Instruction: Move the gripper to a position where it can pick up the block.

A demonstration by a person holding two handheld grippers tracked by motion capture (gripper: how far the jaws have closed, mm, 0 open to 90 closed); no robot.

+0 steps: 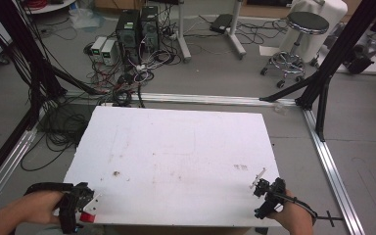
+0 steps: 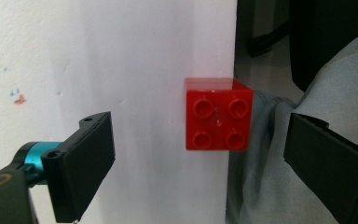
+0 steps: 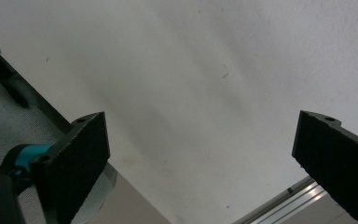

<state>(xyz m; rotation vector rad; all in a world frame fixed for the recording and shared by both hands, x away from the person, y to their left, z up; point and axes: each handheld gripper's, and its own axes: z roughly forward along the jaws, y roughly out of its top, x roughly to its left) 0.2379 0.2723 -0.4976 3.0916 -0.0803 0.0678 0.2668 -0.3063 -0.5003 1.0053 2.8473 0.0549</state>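
Left claw agape; red brick studs visible.

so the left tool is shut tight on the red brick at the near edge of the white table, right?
Not quite. The left tool is open: in the left gripper view its jaws stand wide apart, and the red brick sits untouched between them. The brick does lie at the near edge of the white table.

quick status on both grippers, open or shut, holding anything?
Left gripper: open, empty, red brick ahead between the jaws.
Right gripper: open, empty.
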